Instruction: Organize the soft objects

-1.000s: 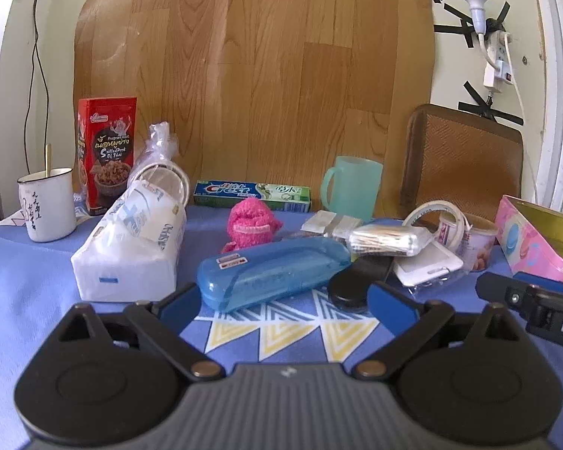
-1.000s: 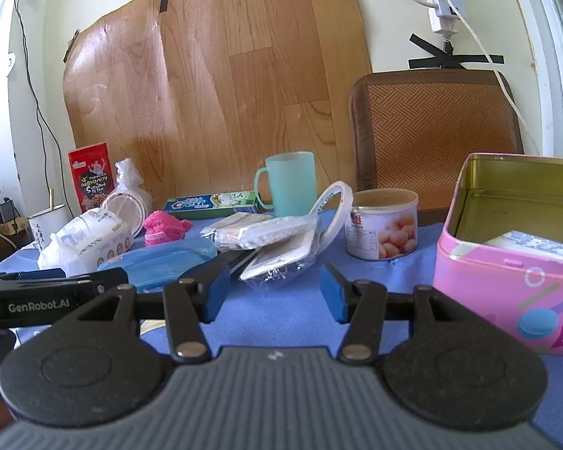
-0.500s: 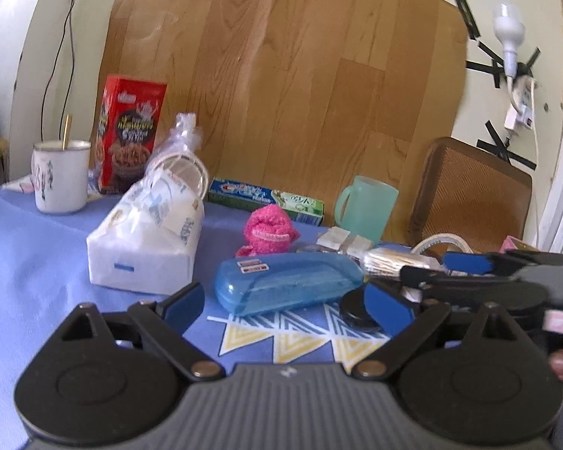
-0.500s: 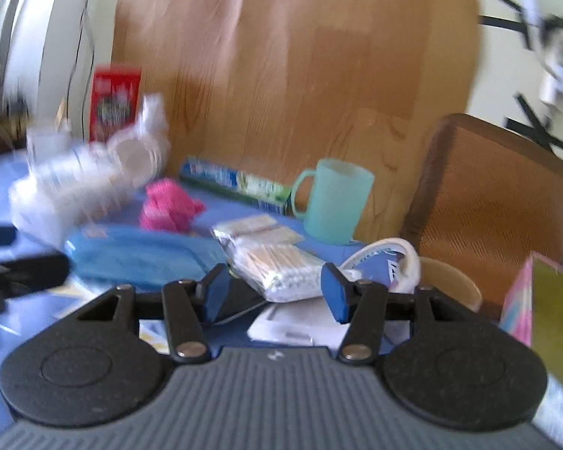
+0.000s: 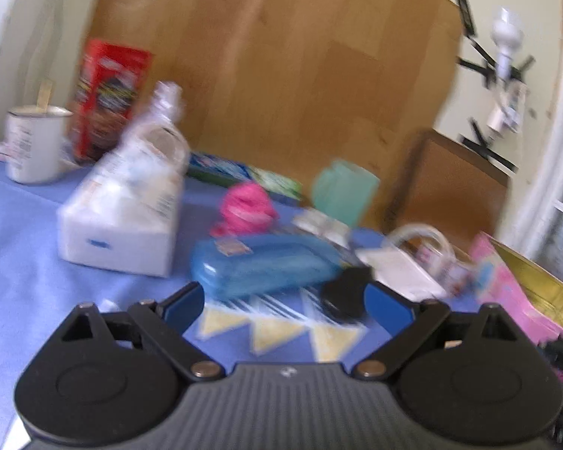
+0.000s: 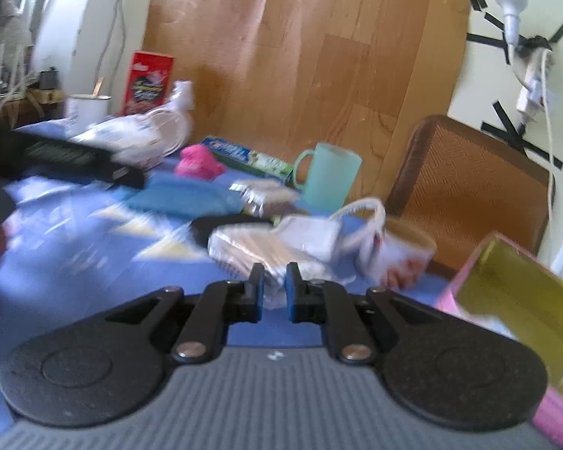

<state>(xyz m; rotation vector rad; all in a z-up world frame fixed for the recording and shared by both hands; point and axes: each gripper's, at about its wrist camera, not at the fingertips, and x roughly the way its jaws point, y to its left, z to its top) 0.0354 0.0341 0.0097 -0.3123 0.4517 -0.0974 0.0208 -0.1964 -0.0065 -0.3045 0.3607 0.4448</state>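
Blue worktop [image 5: 26, 262] cluttered: right tongs [image 6: 274, 288] pinching swab bag [image 6: 251, 249], left tongs [image 5: 283, 302] spread; next, likely carry to tin [image 6: 514, 292].

My bench [image 5: 26, 247] wears blue cloth with pale yellow triangles; a hot-pink soft toy [image 5: 246, 208], translucent blue case [image 5: 262, 264], mint-green cup [image 6: 328, 178], pink tin [image 6: 506, 300] gold inside.

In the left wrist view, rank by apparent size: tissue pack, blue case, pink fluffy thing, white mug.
1. tissue pack
2. blue case, close behind the pack
3. white mug and pink fluffy thing look alike; the mug sits farther back, so unranked.
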